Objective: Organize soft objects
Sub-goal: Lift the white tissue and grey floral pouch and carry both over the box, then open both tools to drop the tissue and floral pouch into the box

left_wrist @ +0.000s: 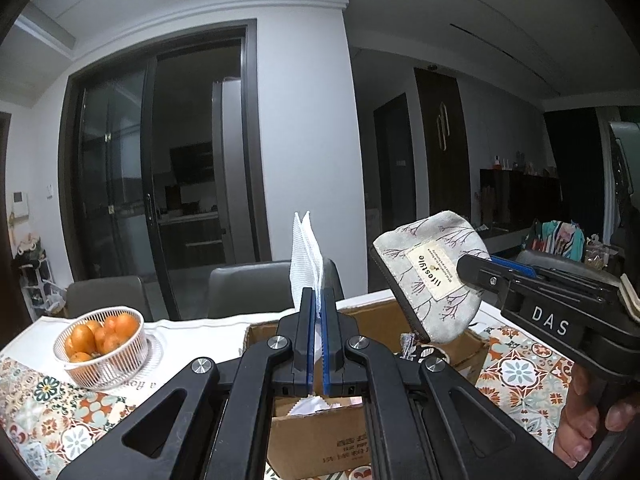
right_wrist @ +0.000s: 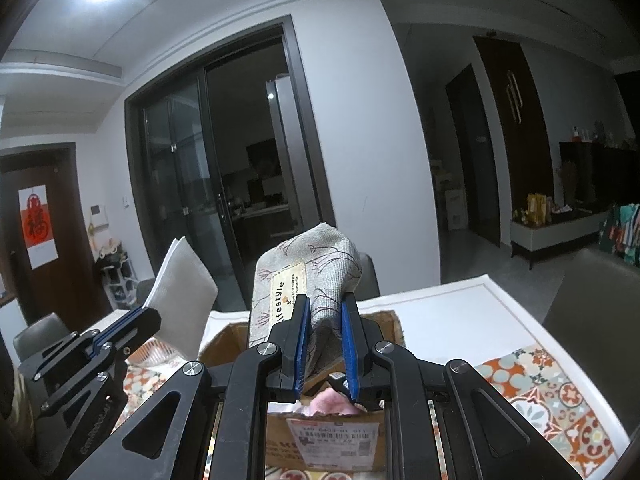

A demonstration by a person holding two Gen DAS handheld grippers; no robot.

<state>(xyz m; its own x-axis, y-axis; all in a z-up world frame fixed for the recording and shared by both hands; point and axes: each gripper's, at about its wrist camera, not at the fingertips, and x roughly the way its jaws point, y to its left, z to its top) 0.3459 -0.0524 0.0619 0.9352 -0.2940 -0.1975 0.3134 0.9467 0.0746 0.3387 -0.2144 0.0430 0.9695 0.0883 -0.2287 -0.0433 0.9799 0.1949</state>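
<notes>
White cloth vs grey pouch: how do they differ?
The white cloth is thin, flat and plain; the grey pouch is thick and tree-printed, with a label. The left gripper pinches the cloth, the right gripper the pouch. Both are held above the cardboard box.

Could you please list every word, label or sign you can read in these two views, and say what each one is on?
"lifestyle": cream label on the grey fabric pouch; the smaller print beside it is too small to read.
"DAS": white letters on the right hand-held gripper body.
Red Chinese character: poster on the brown door.
"a hom…": partial, upside down, on the white mat.
Cardboard box: shipping label and red print, too blurred to read.
Left hand-held gripper: embossed lettering, unreadable.
</notes>
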